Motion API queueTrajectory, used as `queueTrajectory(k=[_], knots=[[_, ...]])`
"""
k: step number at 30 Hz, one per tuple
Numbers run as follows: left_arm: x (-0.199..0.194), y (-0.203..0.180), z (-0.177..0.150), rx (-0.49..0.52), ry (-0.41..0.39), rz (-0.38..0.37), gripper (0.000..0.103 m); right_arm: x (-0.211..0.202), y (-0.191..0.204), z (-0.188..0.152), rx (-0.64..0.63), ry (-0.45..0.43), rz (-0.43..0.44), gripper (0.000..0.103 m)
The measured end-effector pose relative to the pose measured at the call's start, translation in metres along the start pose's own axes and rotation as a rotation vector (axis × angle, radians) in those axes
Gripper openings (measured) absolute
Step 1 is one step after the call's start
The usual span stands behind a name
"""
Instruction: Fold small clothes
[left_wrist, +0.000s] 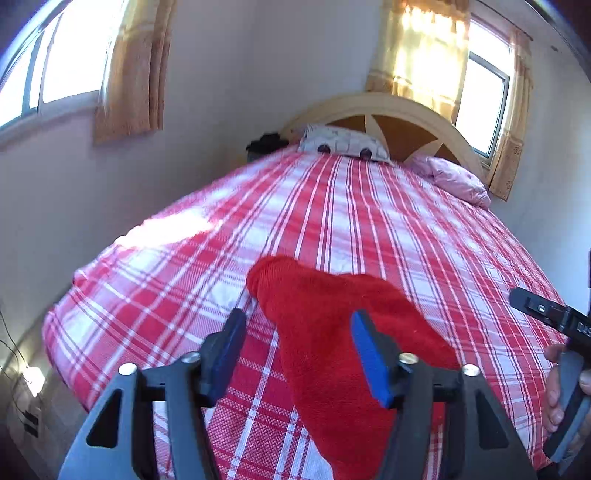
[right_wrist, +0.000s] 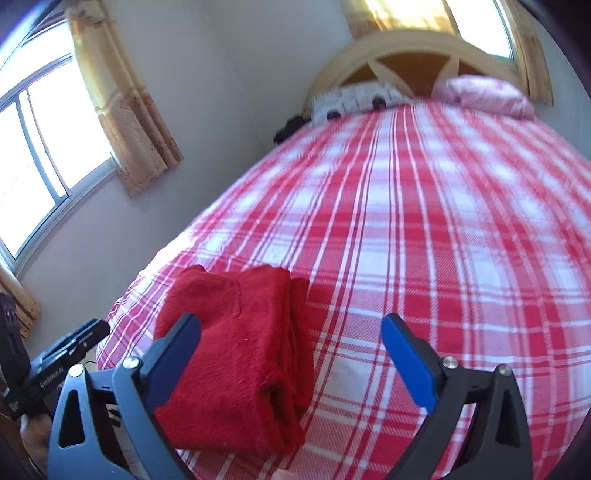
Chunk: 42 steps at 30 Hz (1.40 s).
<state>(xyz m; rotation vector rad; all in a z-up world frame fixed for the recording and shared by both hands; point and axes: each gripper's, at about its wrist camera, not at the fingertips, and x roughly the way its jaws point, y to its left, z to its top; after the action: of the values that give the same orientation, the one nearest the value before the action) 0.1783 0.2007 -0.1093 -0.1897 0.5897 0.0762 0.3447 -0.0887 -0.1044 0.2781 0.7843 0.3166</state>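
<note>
Seeing both hand-held grippers, left (left_wrist: 299, 350) & right (right_wrist: 291, 354), gaping, empty; I reckon folded red fleece garment (right_wrist: 236, 354) let go onto plaid bed (right_wrist: 424, 229).

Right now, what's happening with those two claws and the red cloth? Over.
Left gripper open, right gripper open, neither holding. Red garment folded, lying on plaid bedspread. Nothing in the way.

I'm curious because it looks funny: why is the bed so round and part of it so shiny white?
Left wrist view: the fisheye lens bulges the plaid bedspread, and window sunlight whitens its left edge. Right wrist view: same bulge, with the headboard blurred.
</note>
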Motion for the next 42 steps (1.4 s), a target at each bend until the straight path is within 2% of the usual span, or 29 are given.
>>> queueTrajectory(k=[1,2,5,13,22,28,37,42], knots=[[-0.008,-0.002,0.003,-0.003,-0.025,0.01,0.078,-0.018,0.004,-0.001,-0.019,-0.037,-0.018,0.103],[-0.014,-0.002,0.006,-0.011,-0.055,0.016,0.08,-0.025,0.008,0.0,-0.029,-0.057,-0.029,0.103],[-0.033,-0.005,0.011,-0.034,-0.116,-0.019,0.08,-0.057,0.018,-0.004,-0.062,-0.118,-0.059,0.103],[-0.051,-0.012,0.015,-0.06,-0.15,-0.056,0.08,-0.092,0.028,-0.011,-0.086,-0.175,-0.103,0.103],[-0.066,-0.022,0.014,-0.001,-0.217,-0.007,0.08,-0.117,0.043,-0.019,-0.132,-0.223,-0.125,0.103],[-0.069,-0.028,0.014,0.013,-0.226,-0.015,0.08,-0.128,0.05,-0.024,-0.17,-0.258,-0.149,0.103],[-0.067,-0.041,0.012,0.095,-0.22,0.038,0.08,-0.136,0.049,-0.029,-0.182,-0.273,-0.152,0.103],[-0.07,-0.048,0.011,0.134,-0.239,0.04,0.08,-0.139,0.05,-0.029,-0.194,-0.284,-0.162,0.103]])
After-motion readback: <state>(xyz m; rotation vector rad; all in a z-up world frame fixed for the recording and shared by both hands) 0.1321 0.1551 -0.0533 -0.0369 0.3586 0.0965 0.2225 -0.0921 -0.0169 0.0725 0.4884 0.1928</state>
